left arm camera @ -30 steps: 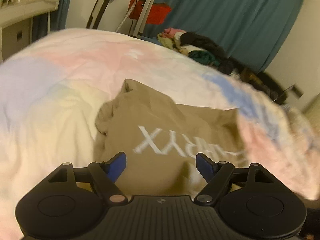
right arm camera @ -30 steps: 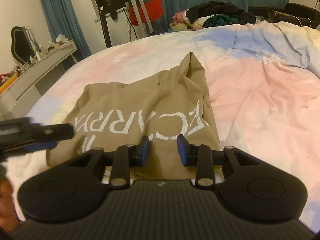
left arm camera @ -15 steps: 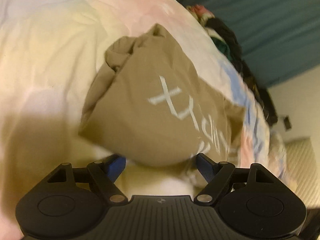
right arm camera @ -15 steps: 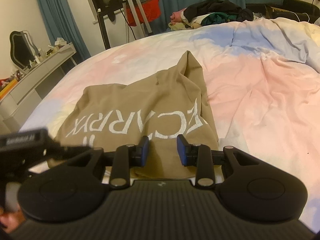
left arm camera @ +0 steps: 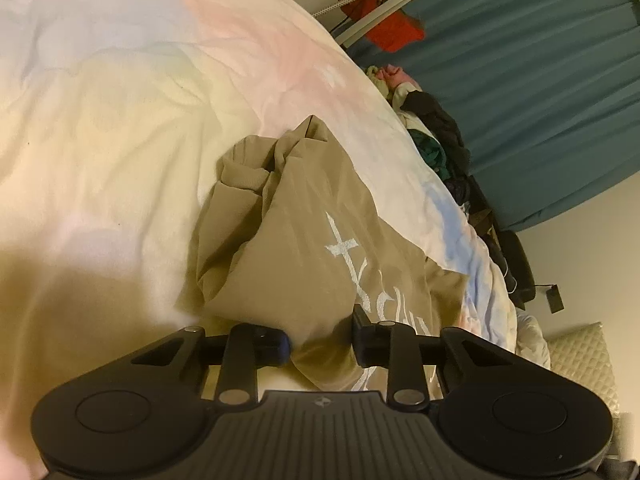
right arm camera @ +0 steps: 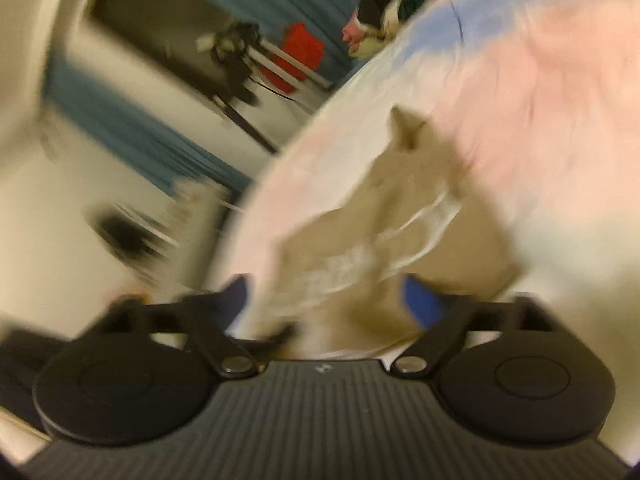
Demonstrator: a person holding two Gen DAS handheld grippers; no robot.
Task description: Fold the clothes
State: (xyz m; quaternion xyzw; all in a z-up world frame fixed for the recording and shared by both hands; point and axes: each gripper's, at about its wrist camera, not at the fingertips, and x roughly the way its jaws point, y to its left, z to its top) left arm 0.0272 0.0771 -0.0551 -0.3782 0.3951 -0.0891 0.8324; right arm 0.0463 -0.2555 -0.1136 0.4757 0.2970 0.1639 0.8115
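Note:
A tan garment [left arm camera: 304,240] with white lettering lies crumpled on a pastel duvet [left arm camera: 120,120]. In the left wrist view my left gripper [left arm camera: 320,338] is at the garment's near edge. Its jaws are closing, and a bunched fold of the cloth fills the narrow gap and touches both pads. The right wrist view is tilted and blurred by motion. There my right gripper [right arm camera: 326,286] has its jaws opening wide. The tan garment [right arm camera: 400,216] reaches in between the blue pads, which stand clear of it.
A pile of loose clothes [left arm camera: 436,136] sits at the bed's far edge in front of a teal curtain [left arm camera: 540,60]. A metal stand holding a red item [left arm camera: 384,32] is beyond the bed. A quilted pillow [left arm camera: 580,356] lies at the right.
My left jaws came in from wide apart onto the garment's near fold as the view rolled. My right jaws went from narrow to wide, and that view rolled hard and blurred.

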